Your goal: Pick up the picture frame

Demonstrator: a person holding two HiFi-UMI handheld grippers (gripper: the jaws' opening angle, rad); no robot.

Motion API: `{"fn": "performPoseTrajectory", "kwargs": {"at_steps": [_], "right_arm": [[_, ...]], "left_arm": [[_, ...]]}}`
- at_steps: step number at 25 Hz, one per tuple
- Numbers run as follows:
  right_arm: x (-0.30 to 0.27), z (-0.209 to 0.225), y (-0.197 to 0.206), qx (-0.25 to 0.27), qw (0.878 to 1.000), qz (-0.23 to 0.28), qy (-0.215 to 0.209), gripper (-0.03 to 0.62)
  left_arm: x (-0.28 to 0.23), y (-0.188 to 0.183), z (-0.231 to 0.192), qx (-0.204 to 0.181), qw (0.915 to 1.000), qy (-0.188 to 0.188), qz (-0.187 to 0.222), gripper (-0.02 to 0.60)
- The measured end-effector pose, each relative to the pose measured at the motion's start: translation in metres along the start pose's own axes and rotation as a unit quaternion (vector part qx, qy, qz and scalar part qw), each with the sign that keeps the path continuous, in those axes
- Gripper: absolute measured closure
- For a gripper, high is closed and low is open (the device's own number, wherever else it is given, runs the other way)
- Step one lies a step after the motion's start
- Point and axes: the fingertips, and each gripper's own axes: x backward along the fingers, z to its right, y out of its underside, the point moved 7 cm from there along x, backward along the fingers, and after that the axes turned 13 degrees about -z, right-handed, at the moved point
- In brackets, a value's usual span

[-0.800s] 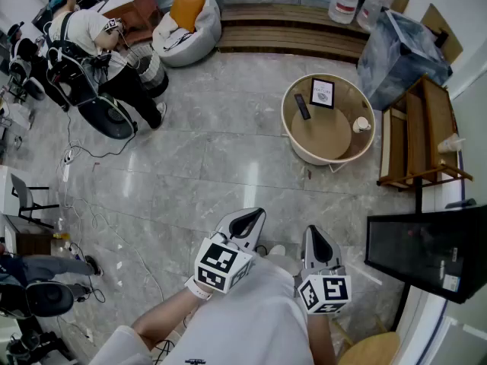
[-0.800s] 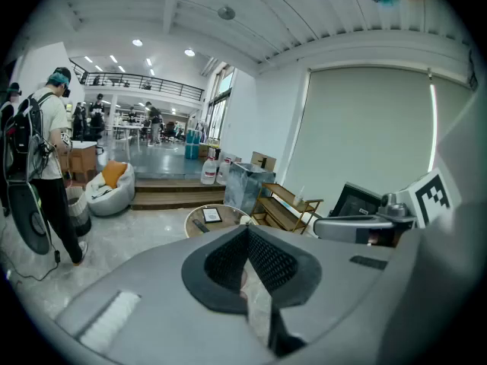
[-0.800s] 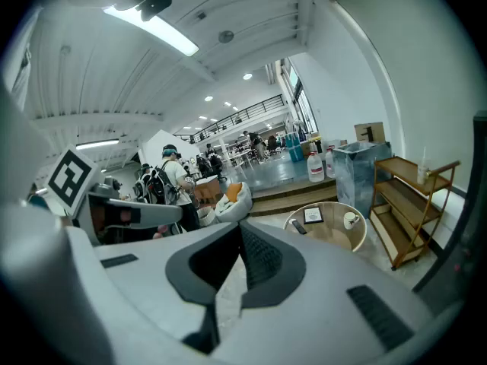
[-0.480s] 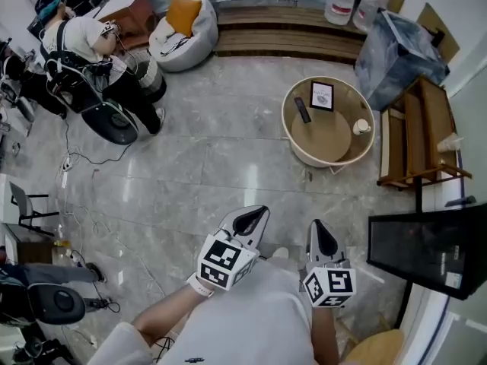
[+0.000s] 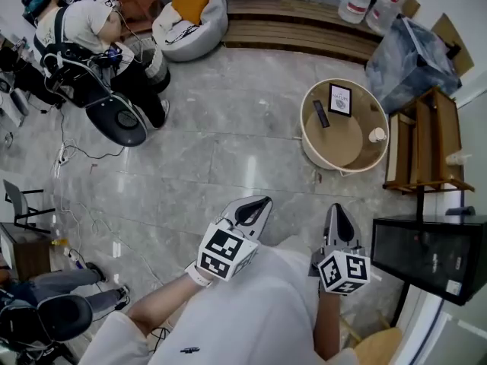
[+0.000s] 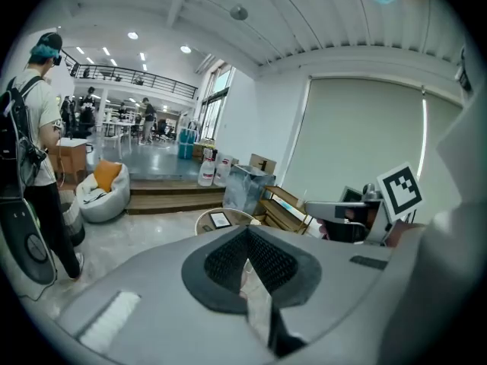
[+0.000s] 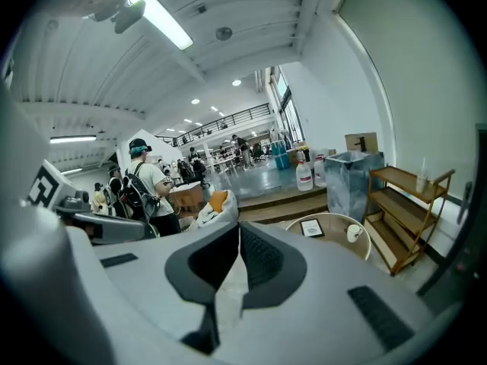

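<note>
Since the earlier frame our view has slid, so the round table now sits a bit further right and lower in the head view. The right gripper has shifted right too, while the left gripper is about where it was. Big stuff first: grey marble floor fills most of the head view. A standing person with a backpack is at top left. A white beanbag carrying an orange cushion sits by the wooden step along the top. On the right we see a wooden shelf just beside the table and a black screen below it. Both grippers are low in front of our white top, pointing forward and slightly down, well apart from the table, which is ahead and to the right. In the left gripper view the jaws meet at the tips with nothing between them. The right gripper view shows the same, jaws closed and empty. The picture frame sits on the table near its far rim, untouched; we cannot tell if it is propped or flat. A dark remote lies just left of the frame, and a small white cup is at the table's right edge, next to the shelf.
</note>
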Motion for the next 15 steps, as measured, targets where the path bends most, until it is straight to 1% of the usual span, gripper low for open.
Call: {"fn": "performPoseTrajectory", "kwargs": {"at_steps": [3, 7, 10, 12, 15], "right_arm": [[-0.019, -0.018, -0.001, -0.014, 1.0, -0.008, 0.007, 0.588], [-0.039, -0.014, -0.013, -0.02, 0.999, 0.006, 0.037, 0.588], [-0.061, -0.009, -0.024, -0.033, 0.999, 0.004, 0.034, 0.588], [-0.076, 0.001, -0.035, -0.032, 0.999, 0.003, 0.035, 0.588], [-0.113, 0.04, -0.06, -0.015, 0.999, 0.015, 0.042, 0.588]], "left_arm": [[0.001, 0.004, -0.032, 0.015, 0.9998, 0.0, -0.01, 0.589], [-0.014, -0.019, -0.056, 0.014, 0.9999, 0.006, -0.004, 0.589], [-0.037, -0.038, -0.075, 0.009, 0.9998, 0.01, -0.014, 0.589], [-0.056, -0.054, -0.081, 0.005, 0.9996, 0.016, -0.022, 0.589], [-0.108, -0.089, -0.087, -0.005, 0.9995, 0.017, -0.026, 0.589]]}}
